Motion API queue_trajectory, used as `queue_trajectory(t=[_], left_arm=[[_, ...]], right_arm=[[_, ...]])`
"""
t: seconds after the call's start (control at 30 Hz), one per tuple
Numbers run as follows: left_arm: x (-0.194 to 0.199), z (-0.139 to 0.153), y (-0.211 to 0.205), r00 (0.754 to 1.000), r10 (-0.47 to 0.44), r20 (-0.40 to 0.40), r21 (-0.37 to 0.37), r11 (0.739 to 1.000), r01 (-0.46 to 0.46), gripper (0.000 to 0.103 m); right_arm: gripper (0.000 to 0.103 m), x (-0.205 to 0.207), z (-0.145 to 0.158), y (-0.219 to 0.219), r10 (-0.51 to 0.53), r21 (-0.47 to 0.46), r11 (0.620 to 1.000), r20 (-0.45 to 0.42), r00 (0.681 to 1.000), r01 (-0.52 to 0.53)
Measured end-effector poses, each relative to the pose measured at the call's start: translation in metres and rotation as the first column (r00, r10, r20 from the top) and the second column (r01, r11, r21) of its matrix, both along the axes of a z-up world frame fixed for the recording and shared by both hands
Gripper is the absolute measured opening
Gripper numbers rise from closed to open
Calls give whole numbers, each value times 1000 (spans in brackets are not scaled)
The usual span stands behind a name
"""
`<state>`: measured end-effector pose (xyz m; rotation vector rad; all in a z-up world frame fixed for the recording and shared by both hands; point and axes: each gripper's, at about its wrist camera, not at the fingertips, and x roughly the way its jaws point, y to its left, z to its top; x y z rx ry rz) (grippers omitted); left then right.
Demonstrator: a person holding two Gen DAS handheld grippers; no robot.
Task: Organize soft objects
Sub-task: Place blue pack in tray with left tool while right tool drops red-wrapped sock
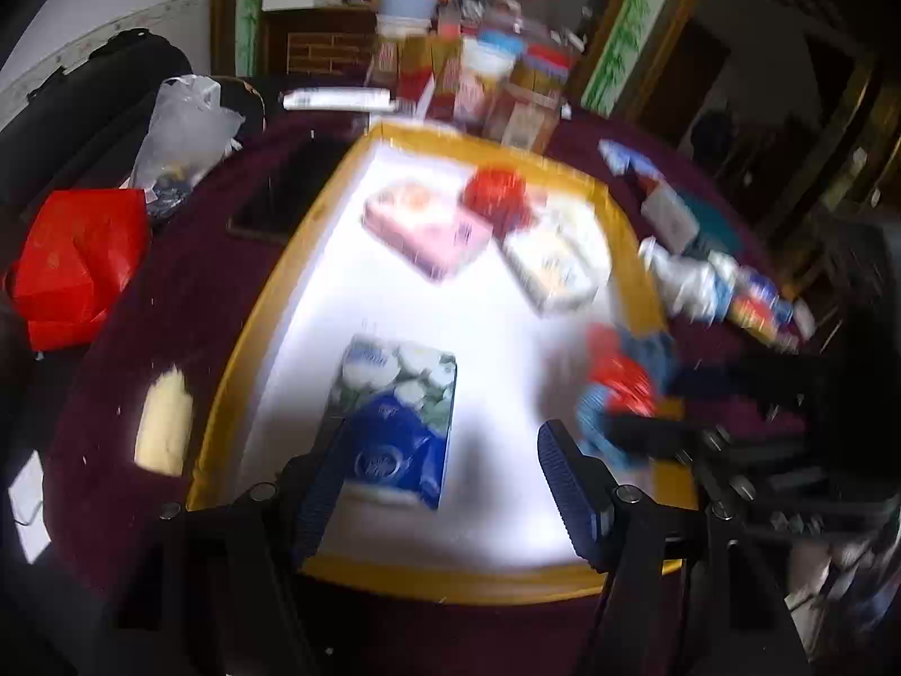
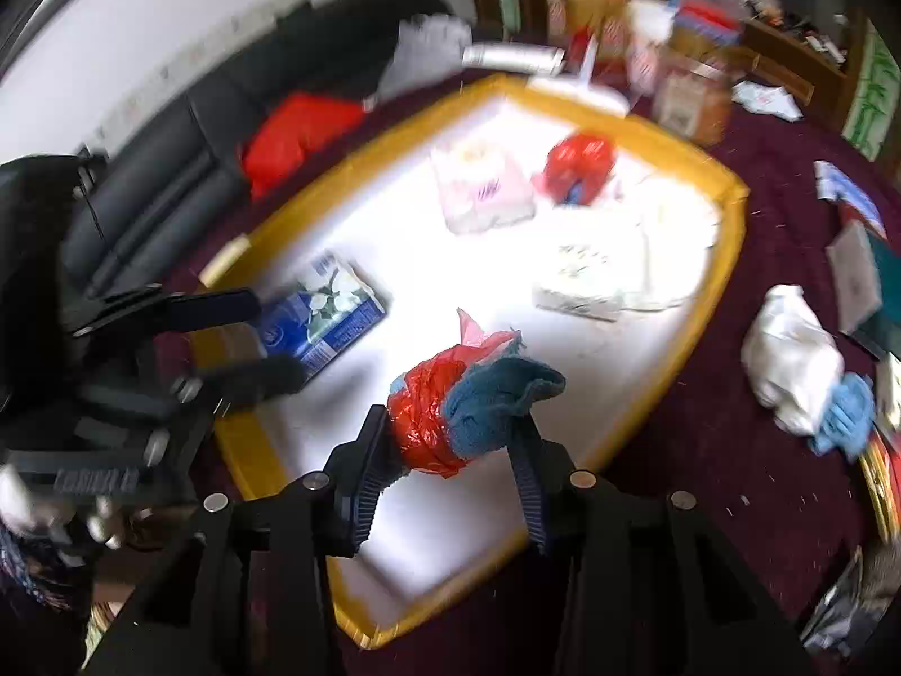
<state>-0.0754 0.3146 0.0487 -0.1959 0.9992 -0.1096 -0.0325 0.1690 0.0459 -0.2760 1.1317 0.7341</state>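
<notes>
Right wrist: right claw (image 2: pixel 450 439) pinches a red-and-blue cloth bundle (image 2: pixel 467 411); left claw (image 1: pixel 445 484) spread; labels unreadable.

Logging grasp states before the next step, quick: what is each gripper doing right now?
Left gripper: open, empty, above the blue tissue pack.
Right gripper: shut on the red bag and blue cloth bundle.
</notes>
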Motion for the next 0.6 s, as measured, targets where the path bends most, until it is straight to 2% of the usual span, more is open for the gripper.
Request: queue_trajectory(t=[0.1,0.27,0.33,0.37,0.43,0.5,0.6], left_arm=[[1,-10,-3,999,-9,-36,39,999,11,72],[4,-14,-5,999,-7,-47,73,997,11,72],[6,-14,-5,999,-4,-51,83,997,8,72],[8,-14,-5,999,-3,-54,91,996,8,72],[11,-16,-7,998,-3,-57,117,993,9,72],[16,-17,-10,998,-7,-64,160,987,18,72],[25,-19,-14,996,-16,-86,223,974,35,72]], right_arm=[[42,20,-17,14,-13,-90,996,-21,1000,11],[42,50,-14,21,-86,-171,979,136,987,109],[47,59,-15,18,-122,-182,971,181,976,155],[50,63,-15,14,-141,-171,970,190,972,174],[51,65,-12,2,-165,-104,978,137,977,179],[58,58,0,-16,-187,-1,982,95,978,188],[70,37,19,-48,-215,106,973,121,969,203]])
